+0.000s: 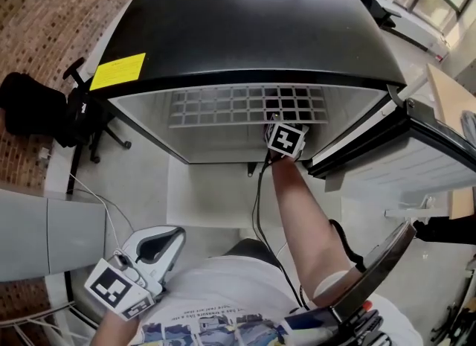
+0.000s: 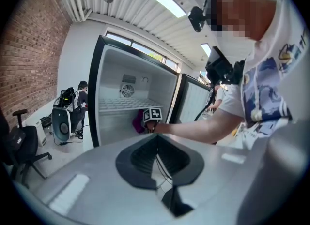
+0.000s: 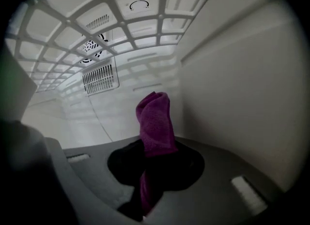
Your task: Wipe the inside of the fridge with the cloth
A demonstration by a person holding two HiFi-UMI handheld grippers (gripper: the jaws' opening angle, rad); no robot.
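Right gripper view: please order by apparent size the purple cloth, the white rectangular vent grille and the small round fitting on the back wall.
Largest: purple cloth, though it is nearest the camera.
Middle: white rectangular vent grille.
Smallest: small round fitting.

Left gripper (image 1: 175, 236) is light grey plastic with black pads and a black-and-white marker cube (image 1: 117, 286). Right gripper (image 3: 151, 167) has its own cube (image 1: 287, 139) plus a black cable (image 1: 256, 196). I'm in a white printed tee (image 1: 216, 292).

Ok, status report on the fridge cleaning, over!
Right gripper shut on purple cloth, inside fridge under wire shelf. Left gripper shut, empty, low outside. Cloth beside side wall, contact unclear. Nothing in the way.
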